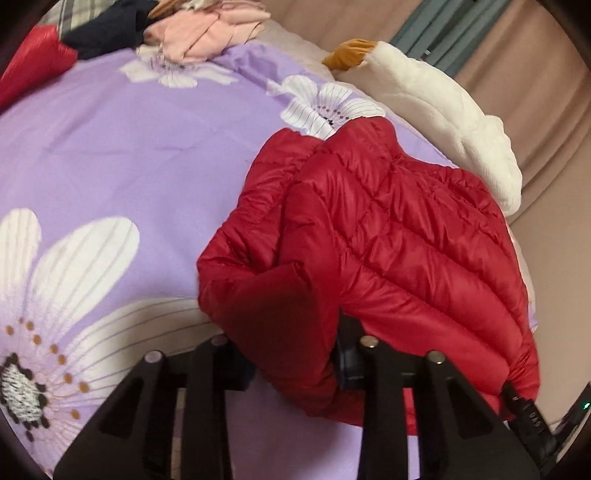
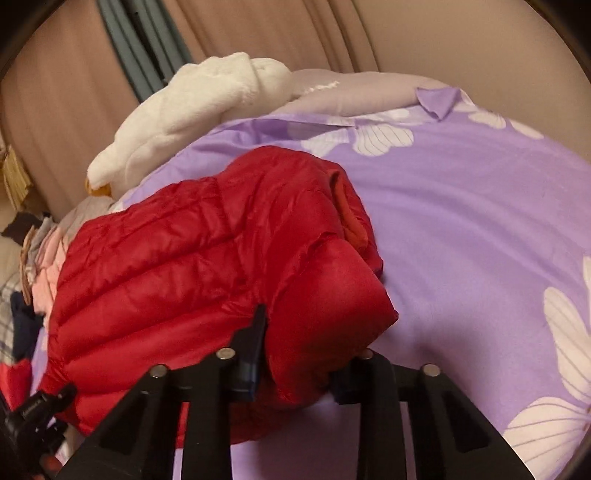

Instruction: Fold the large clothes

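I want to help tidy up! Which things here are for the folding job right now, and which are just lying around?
For the job:
- red puffy jacket, pinched at both ends
- left gripper
- right gripper

Just lying around:
- white plush toy
- pile of pink and dark clothes
- purple flowered bedsheet, which the jacket lies on
- curtain

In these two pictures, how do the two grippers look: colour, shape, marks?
Both the left gripper and the right gripper are matte black with triangular fingers, slotted cut-outs and round silver studs on top. The right one shows a dark blue pad on its finger. No sleeve or hand is visible.
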`<action>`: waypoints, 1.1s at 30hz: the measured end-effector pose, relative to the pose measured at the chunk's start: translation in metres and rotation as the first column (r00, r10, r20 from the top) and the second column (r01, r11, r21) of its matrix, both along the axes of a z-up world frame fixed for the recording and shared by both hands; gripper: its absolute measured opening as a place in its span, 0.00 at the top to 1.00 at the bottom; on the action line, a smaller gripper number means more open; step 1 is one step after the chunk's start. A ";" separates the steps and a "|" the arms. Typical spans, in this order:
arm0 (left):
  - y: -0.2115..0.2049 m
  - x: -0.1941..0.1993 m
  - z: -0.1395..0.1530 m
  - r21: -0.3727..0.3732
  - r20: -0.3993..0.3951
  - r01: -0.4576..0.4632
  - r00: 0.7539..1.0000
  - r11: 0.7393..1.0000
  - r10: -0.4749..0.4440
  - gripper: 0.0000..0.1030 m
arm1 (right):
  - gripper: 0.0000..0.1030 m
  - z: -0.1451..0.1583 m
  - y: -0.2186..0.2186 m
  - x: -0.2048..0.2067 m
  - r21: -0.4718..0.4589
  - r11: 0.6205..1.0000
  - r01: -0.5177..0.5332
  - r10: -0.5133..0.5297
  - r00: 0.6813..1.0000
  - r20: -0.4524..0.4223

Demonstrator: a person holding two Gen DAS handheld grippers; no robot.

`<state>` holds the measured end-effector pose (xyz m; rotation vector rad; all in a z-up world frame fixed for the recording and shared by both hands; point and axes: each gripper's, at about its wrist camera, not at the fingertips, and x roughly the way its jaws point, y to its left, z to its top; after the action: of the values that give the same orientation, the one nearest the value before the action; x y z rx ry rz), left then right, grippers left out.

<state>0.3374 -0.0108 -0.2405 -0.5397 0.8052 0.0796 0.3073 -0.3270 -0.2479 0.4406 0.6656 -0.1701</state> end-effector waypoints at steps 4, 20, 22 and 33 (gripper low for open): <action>0.011 -0.015 0.005 -0.042 -0.013 -0.032 0.999 0.999 0.032 0.77 | 0.82 0.003 -0.011 -0.011 0.067 0.998 -0.008 0.007 1.000 0.011; 0.031 -0.143 0.022 -0.029 0.015 -0.004 1.000 1.000 0.004 0.83 | 0.85 0.024 0.005 -0.122 0.015 0.999 -0.036 0.036 0.999 0.020; 0.032 -0.160 0.020 -0.046 0.010 0.009 1.000 0.999 -0.008 0.83 | 0.85 0.026 0.004 -0.134 0.005 0.999 -0.038 0.038 0.999 0.017; 0.031 -0.140 -0.006 -0.030 -0.008 0.091 0.996 0.995 -0.091 0.29 | 0.28 0.006 -0.003 -0.129 -0.147 0.988 0.037 -0.037 0.999 0.002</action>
<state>0.1972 0.0199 -0.2466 -0.5303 0.8405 -0.0135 0.1783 -0.3297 -0.2419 0.3106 0.6409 -0.2526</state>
